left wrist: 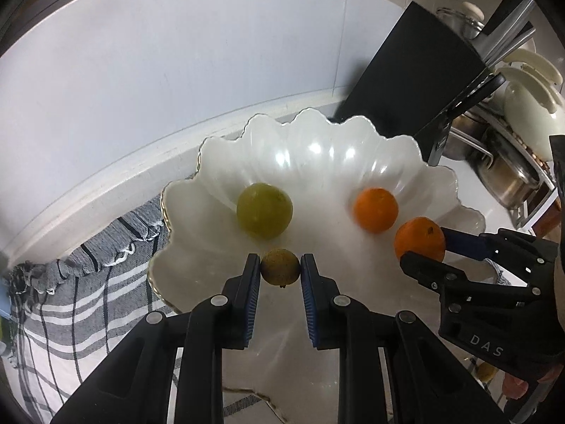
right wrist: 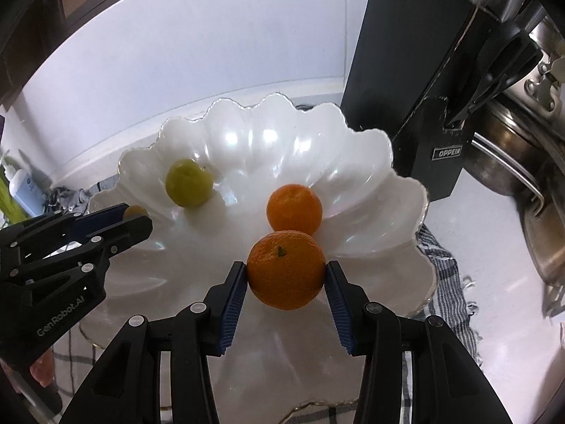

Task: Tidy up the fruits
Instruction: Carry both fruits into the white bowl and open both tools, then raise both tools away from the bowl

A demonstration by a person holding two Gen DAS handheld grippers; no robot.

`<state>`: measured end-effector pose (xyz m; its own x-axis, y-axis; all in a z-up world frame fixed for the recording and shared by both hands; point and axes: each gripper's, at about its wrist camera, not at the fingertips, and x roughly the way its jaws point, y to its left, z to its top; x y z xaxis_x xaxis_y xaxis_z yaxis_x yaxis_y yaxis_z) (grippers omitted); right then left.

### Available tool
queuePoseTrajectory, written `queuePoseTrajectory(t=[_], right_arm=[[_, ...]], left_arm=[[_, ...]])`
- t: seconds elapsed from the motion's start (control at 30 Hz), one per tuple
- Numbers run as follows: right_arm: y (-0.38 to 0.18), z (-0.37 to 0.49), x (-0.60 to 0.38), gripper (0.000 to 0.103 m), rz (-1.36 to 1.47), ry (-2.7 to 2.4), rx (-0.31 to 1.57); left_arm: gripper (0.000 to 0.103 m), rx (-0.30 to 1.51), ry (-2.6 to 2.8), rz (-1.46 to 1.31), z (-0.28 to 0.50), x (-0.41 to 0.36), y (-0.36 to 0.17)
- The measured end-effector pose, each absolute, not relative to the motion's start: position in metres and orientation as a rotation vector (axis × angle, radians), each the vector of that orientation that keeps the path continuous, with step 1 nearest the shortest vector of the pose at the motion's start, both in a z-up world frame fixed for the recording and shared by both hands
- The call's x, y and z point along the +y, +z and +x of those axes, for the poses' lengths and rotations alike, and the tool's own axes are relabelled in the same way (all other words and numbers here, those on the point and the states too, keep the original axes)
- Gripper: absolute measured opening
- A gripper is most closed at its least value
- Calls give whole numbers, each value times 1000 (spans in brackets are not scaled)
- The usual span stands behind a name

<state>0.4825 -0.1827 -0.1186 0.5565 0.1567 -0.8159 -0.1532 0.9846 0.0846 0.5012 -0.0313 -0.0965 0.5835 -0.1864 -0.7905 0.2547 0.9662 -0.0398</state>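
A white scalloped bowl [left wrist: 317,141] [right wrist: 353,148] holds a green round fruit [left wrist: 264,210] [right wrist: 189,182] on its left and an orange mandarin [left wrist: 376,209] [right wrist: 294,208] on its right. My left gripper [left wrist: 280,268] is shut on a small brownish-green fruit [left wrist: 280,266] over the bowl's near side. My right gripper [right wrist: 286,270] is shut on a second mandarin [right wrist: 286,270] [left wrist: 419,239], held just above the bowl next to the lying mandarin. Each gripper shows in the other's view, the right gripper [left wrist: 423,245] at the right, the left gripper [right wrist: 136,215] at the left.
A black knife block [left wrist: 416,67] [right wrist: 409,81] stands behind the bowl at the right. Steel pots [left wrist: 508,173] [right wrist: 512,162] and white dishes [left wrist: 529,106] crowd the far right. A grey striped cloth [left wrist: 88,275] [right wrist: 448,282] lies under the bowl. A white wall [left wrist: 159,70] is behind.
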Motion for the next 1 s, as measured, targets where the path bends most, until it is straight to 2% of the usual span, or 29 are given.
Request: queuePoseTrajectory(t=[0.07, 0.1, 0.13, 0.23, 0.53, 1.0], right_arm=[[-121, 483, -183, 47, 3, 186, 968], [-121, 483, -183, 48, 0, 187, 970], [-122, 483, -183, 48, 0, 189, 968], [-116, 481, -182, 57, -15, 182, 938], [-84, 459, -189, 57, -41, 159, 836], [-26, 393, -197, 57, -42, 138, 663]], left_arm=[[30, 917, -259, 79, 502, -32, -98], [41, 919, -258, 82, 503, -32, -99], [47, 916, -257, 83, 503, -32, -98], [50, 902, -243, 88, 501, -31, -95], [65, 803, -167, 93, 471, -20, -59], [67, 662, -122, 103, 401, -18, 2]])
